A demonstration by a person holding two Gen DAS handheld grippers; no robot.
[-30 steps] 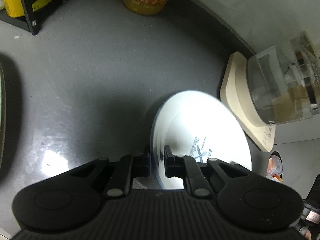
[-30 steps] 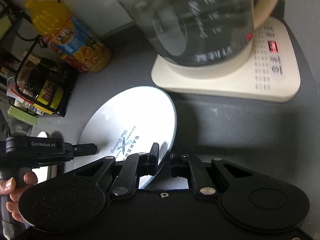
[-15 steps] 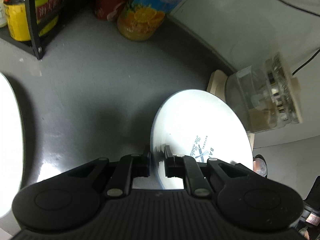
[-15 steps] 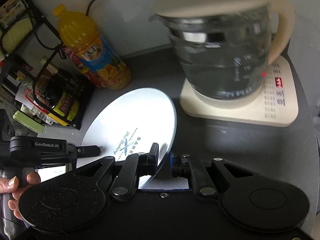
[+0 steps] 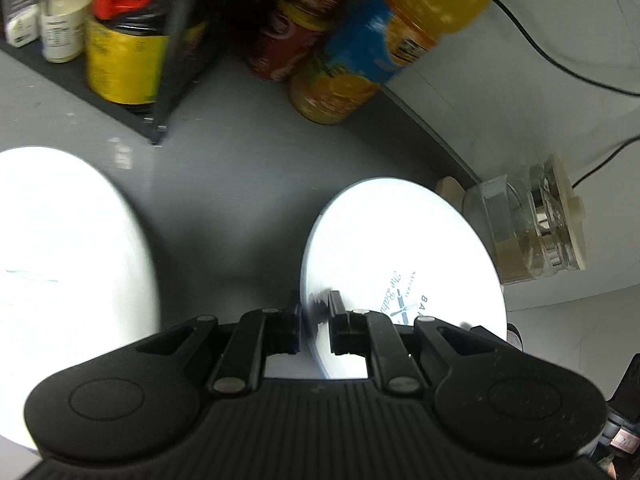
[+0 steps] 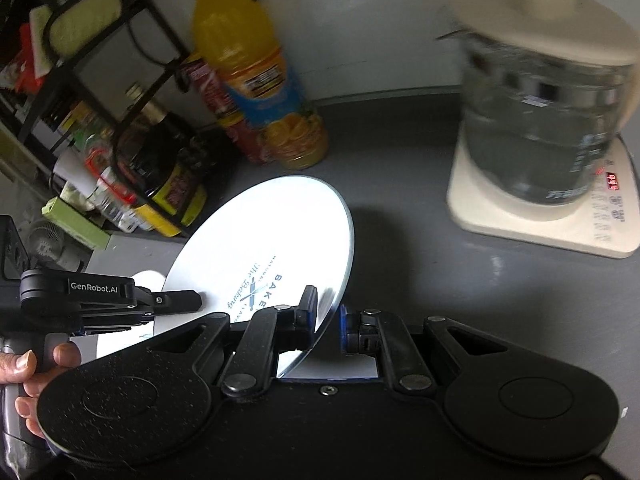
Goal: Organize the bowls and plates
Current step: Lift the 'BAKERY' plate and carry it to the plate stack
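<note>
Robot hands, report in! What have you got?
Left gripper and right gripper both shut on printed plate. Second plate left. Kettle and juice bottle nearby.

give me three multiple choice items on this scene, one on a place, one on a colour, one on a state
1. Where does the glass kettle stand?
A. on its cream base
B. on the black rack
C. on the printed plate

2. What colour is the juice bottle cap?
A. red
B. yellow
C. blue

3. How is the printed plate held?
A. lying flat, untouched
B. by one gripper only
C. by its rim in both the left gripper and right gripper

Answers: 1 A, the base sits under it; 2 B, the cap is yellow; 3 C, both pairs of jaws close on its edge.
</note>
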